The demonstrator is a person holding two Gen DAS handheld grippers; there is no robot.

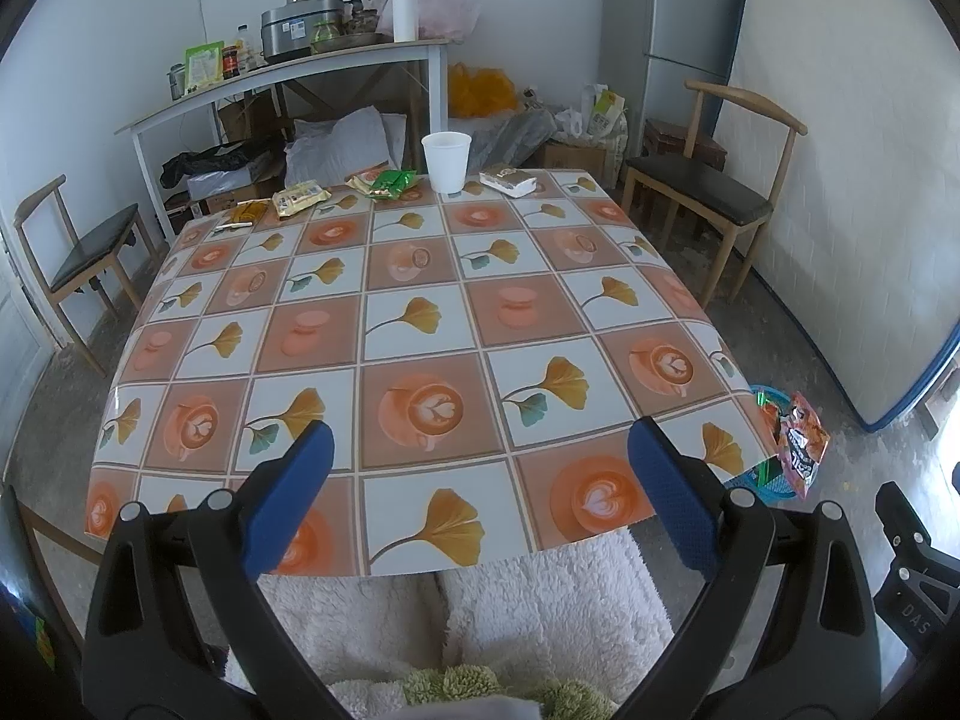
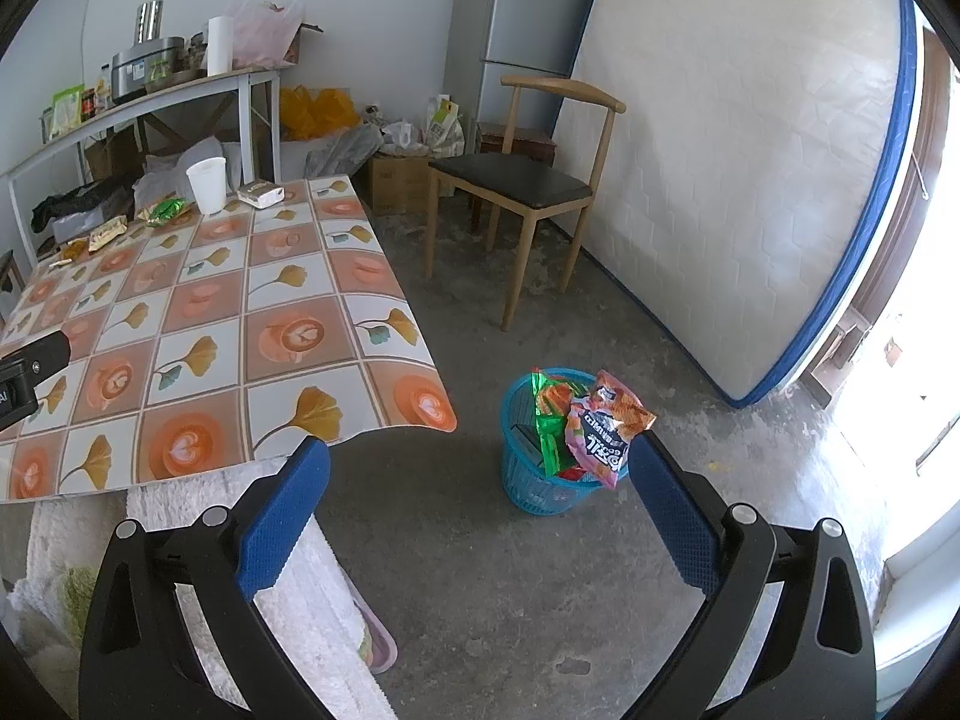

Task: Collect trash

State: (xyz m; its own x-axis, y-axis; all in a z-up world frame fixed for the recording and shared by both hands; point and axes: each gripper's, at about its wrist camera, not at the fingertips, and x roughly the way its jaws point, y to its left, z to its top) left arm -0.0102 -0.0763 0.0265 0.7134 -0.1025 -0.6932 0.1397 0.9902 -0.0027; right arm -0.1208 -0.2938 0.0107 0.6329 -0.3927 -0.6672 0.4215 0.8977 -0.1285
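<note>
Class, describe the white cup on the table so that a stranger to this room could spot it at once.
Start at the table with the checked leaf-and-coffee cloth and look to its far edge, where the snack wrappers lie. The white cup stands between the green wrapper and the pale packet. It alone stands upright and is plain white; everything beside it lies flat.

My left gripper [image 1: 480,456] gapes wide, holding nothing; my right gripper [image 2: 480,468] likewise, fingers at eight and four o'clock.

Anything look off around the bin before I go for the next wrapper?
The pink snack bag hangs over the rim of the blue basket rather than sitting inside; it might slip out.
</note>
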